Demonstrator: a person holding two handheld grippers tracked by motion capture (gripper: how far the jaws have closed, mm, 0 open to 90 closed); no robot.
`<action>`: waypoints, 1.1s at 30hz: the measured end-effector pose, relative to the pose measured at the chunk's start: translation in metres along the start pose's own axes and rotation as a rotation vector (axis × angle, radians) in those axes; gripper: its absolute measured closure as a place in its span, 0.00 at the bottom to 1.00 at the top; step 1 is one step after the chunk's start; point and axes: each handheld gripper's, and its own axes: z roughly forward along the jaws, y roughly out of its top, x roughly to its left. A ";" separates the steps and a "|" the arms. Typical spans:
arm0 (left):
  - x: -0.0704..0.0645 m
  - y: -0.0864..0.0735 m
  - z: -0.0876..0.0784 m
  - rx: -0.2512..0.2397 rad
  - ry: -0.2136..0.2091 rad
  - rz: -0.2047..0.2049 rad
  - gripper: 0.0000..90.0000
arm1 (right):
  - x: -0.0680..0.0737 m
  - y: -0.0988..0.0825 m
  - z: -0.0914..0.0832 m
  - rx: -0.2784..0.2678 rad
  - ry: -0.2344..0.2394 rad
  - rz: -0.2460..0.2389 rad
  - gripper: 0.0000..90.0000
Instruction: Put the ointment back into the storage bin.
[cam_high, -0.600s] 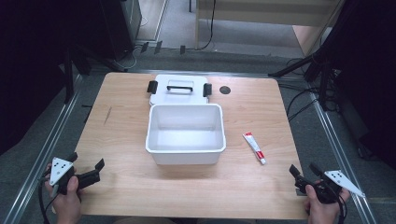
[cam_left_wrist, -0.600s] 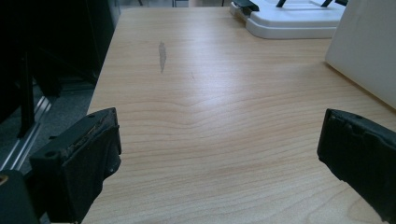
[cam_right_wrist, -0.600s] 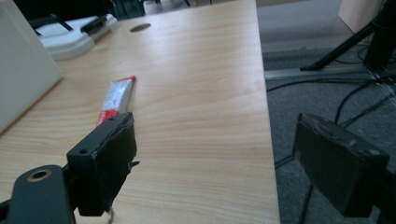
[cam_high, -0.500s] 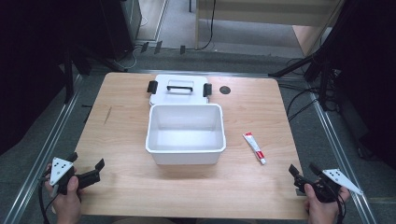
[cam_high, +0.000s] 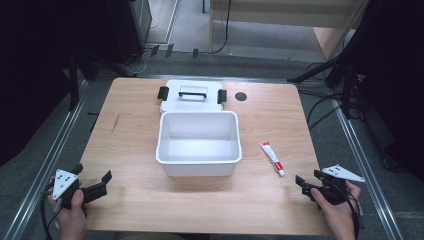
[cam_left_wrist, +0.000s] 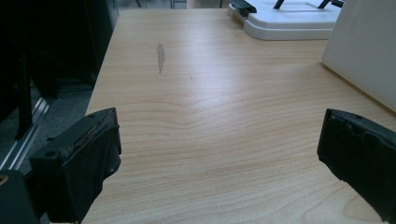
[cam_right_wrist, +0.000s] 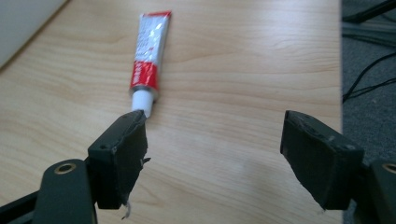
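The tube (cam_high: 272, 158) lies flat on the table (cam_high: 130, 130) toward its right edge, just beside the open white box (cam_high: 198, 143) but apart from it, with its white cap end pointing at the near edge and at your right gripper (cam_high: 306, 184). In the right gripper view the cap (cam_right_wrist: 141, 103) sits just ahead of one jaw, off to the side of the gap and not between the jaws. Both jaws there stand wide apart with nothing in them. Your left gripper (cam_high: 99, 183) rests near the table's near left corner, its jaws likewise spread and empty, well apart from the tube.

Judging by its look, the tube is light and soft-walled, so it should dent under a hard squeeze and may slide on the smooth wood if you nudge it. The red and white body (cam_right_wrist: 148, 56) is flattened toward the crimped far end. Take hold across the body close behind the cap, where it looks roundest and firmest, and close gently. The lid (cam_high: 192, 95) lies behind the box near the far edge.
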 end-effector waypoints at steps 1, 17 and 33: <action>0.000 0.000 0.000 -0.002 0.001 0.000 0.00 | 0.002 0.003 0.002 0.025 0.004 -0.017 0.26; -0.001 0.000 0.000 0.001 -0.005 0.011 0.00 | 0.029 0.042 0.022 0.445 0.025 -0.186 0.25; -0.001 0.000 0.000 0.008 -0.002 0.017 0.00 | 0.041 0.078 0.035 0.711 -0.009 -0.211 0.41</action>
